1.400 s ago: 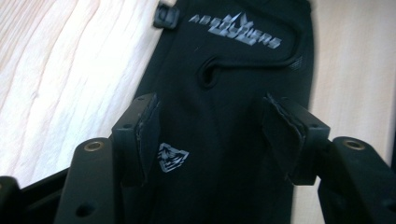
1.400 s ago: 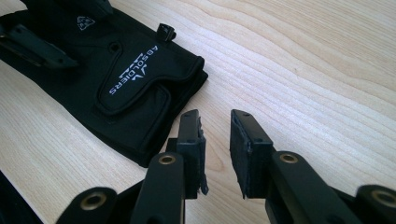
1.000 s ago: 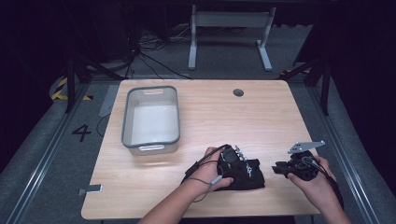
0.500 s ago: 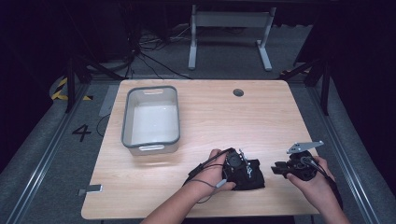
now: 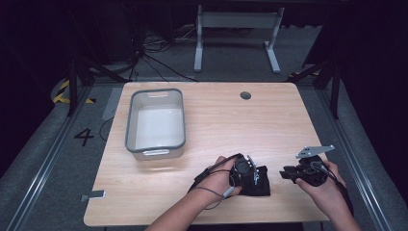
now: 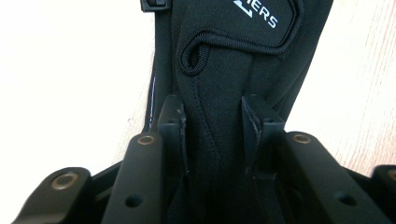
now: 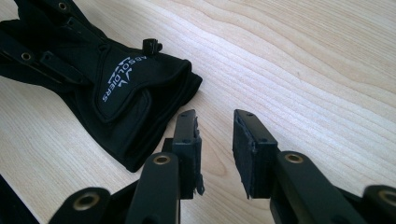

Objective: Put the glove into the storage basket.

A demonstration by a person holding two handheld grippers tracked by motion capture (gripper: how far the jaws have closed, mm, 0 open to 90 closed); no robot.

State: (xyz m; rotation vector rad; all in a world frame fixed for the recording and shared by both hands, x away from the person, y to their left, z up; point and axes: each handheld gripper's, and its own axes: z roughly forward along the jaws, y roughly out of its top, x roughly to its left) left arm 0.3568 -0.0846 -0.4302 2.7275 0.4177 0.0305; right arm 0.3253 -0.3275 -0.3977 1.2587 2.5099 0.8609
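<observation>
both tongs [image 5: 250,169] [image 5: 285,173] low, left astride black glove [image 5: 257,183]

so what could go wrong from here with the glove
1. The left gripper has just been closing on a ridge of the black glove. That pinch of soft fabric may be shallow, so the glove could slip free when lifted.
2. The right gripper hangs open beside the glove, holding nothing. With one grip, the glove may droop and drag on the table.
3. The tub sits well off to the left, so a weak hold has time to fail.
</observation>
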